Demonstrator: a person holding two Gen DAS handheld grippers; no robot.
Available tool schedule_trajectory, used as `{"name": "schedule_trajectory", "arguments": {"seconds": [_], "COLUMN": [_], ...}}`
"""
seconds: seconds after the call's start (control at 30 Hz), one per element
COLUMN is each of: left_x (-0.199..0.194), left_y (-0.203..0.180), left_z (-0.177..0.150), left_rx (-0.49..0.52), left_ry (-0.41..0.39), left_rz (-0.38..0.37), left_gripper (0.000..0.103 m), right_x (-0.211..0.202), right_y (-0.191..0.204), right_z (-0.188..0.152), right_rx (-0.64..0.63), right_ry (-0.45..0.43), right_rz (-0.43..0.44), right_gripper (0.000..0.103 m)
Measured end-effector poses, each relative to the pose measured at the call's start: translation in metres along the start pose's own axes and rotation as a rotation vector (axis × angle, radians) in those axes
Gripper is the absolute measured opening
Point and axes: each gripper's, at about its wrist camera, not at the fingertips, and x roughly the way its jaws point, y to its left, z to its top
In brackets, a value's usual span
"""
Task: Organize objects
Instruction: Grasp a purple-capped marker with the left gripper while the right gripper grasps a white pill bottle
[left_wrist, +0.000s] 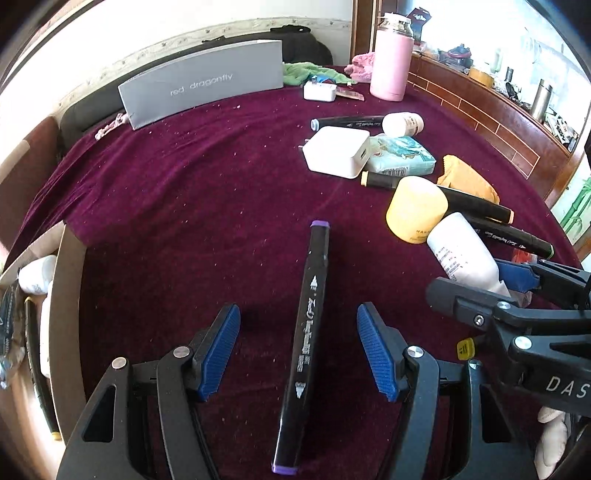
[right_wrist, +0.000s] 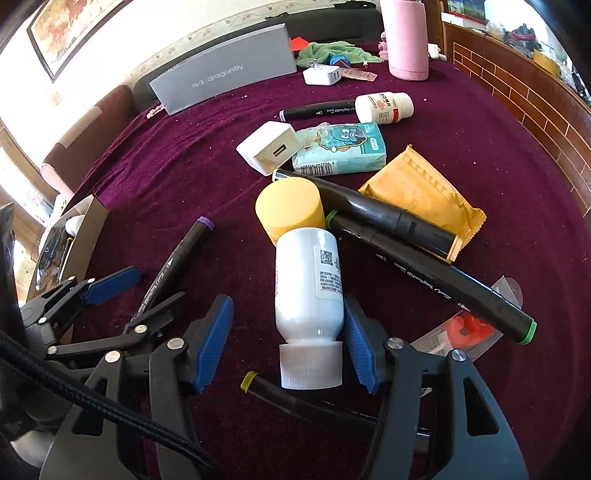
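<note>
Purple-capped black marker (left_wrist: 304, 343), white bottle (right_wrist: 308, 284) — both lying flat

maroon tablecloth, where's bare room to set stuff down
Free: the wide maroon tablecloth stretch between the grey cardboard box, the open brown box and the purple-capped black marker. Crowded: around the yellow cylindrical jar, white plastic bottle and white charger cube.

Black plastic tongs (left_wrist: 298, 350), ribbed blue pads (left_wrist: 376, 350), silver pivot screws, braided black cable (right_wrist: 110, 413), white "DAS" lettering

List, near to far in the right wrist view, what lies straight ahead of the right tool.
White bottle → yellow-capped jar → white USB charger → grey "red dragonfly" box.
</note>
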Motion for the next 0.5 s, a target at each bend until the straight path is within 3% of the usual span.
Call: {"name": "schedule_trajectory", "arguments": {"seconds": [0.07,0.17,0.23,0.33,0.47,0.5], "left_x": [-0.0002,0.003,0.006,0.0082,0.0058,0.0013], "left_y": [0.0004,-0.0003,-0.0063,-0.0055,-0.0059,-0.0055], "left_z": [-0.0003,0.001,0.002,0.0029,0.0006,-0.0012], "left_rx": [0.004,0.018,0.05,0.042,0.046,0.044], "left_ry": [-0.017,-0.025,-0.005,0.009,0.001,-0.021], "left_rz": [-0.003,-0.023,-0.033,-0.037,-0.041,-0.043], "left_gripper": [0.062,0.077,0.093,0.099,0.094,0.077], "right_x": [0.0006,0.0011,0.0014,0.0024,0.0028,0.0029], "right_y": [-0.0005,-0.0007,-0.0005,0.0013,0.0025,0.002], "right_z": [0.0002,0.0003,0.0006,0.0008,0.0011,0.0012], "right_rx": [0.003,0.007,0.01,0.005,0.012,0.015], "right_ry": [-0.002,-0.008,-0.009,-0.009,-0.011,-0.012], "right_rz": [0.002,0.002,0.008,0.003,-0.006,-0.006], "right_gripper": [0.059,0.059,0.063,0.064,0.064,0.064]}}
